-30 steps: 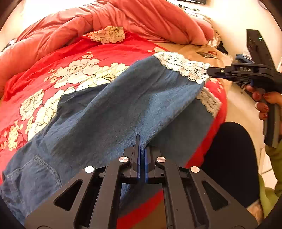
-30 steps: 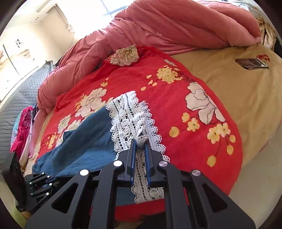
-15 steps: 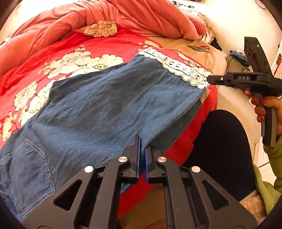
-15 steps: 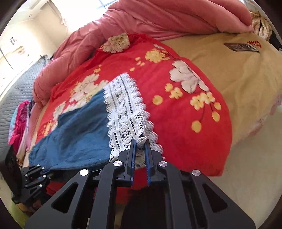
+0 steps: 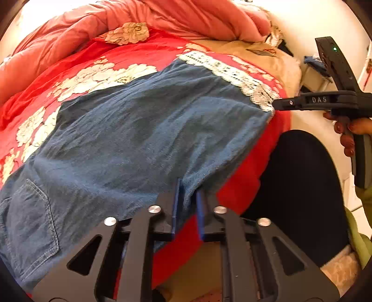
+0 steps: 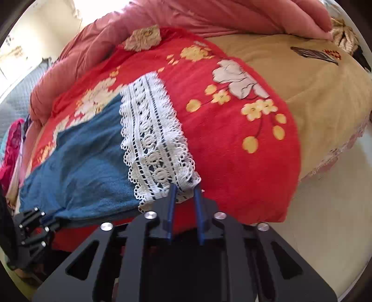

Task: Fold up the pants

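Note:
The blue denim pants lie spread flat across the red floral blanket, with a white lace hem at the far right and a back pocket at the near left. My left gripper has its jaws slightly parted around the pants' near edge. My right gripper is slightly parted at the lace hem; it also shows in the left wrist view, at the hem's near corner. The denim runs left toward the left gripper.
A pink duvet is bunched along the back of the bed. A tan sheet covers the right part, with a dark flat object on it. My black-clad leg stands by the bed edge. Pale floor lies to the right.
Both grippers pulled the pants leg down flat toward the bed's near edge. Both jaws were pinched on the cloth and now stand slightly apart.

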The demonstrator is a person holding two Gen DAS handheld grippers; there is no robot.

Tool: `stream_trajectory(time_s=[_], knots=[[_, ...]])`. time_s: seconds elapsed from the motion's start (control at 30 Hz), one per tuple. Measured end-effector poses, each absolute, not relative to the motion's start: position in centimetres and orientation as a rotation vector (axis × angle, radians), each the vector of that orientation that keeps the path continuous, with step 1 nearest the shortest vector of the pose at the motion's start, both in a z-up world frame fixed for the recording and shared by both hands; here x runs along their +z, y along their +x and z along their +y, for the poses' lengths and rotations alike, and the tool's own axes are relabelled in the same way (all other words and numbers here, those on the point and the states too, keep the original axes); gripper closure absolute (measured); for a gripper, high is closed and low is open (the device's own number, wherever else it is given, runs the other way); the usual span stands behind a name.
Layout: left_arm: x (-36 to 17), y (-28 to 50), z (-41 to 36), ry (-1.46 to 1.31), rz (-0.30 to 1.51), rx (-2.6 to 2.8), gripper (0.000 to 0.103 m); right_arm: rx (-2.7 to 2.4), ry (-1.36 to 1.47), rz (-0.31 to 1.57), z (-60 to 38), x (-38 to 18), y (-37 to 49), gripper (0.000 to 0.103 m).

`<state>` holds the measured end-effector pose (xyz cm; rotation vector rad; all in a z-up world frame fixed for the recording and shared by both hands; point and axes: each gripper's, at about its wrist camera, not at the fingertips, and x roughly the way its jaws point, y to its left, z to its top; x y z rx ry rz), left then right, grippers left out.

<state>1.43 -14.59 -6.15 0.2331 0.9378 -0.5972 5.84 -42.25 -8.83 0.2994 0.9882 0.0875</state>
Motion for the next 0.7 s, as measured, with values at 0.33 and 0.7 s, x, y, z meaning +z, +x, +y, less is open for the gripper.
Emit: stream_trajectory(time_s=[0.33,0.7], knots=[[-1.6,-1.3,-6.2,0.063,0.851,-0.494,0.069,0.308,0.158,0.882,-36.6,-4.9,5.4,0.067],[-1.7,-0.6,9.9,-0.066,0.844,0.168,0.037,0.446,0.046,0.994,-28.3,-9.1,7.5,0.051]])
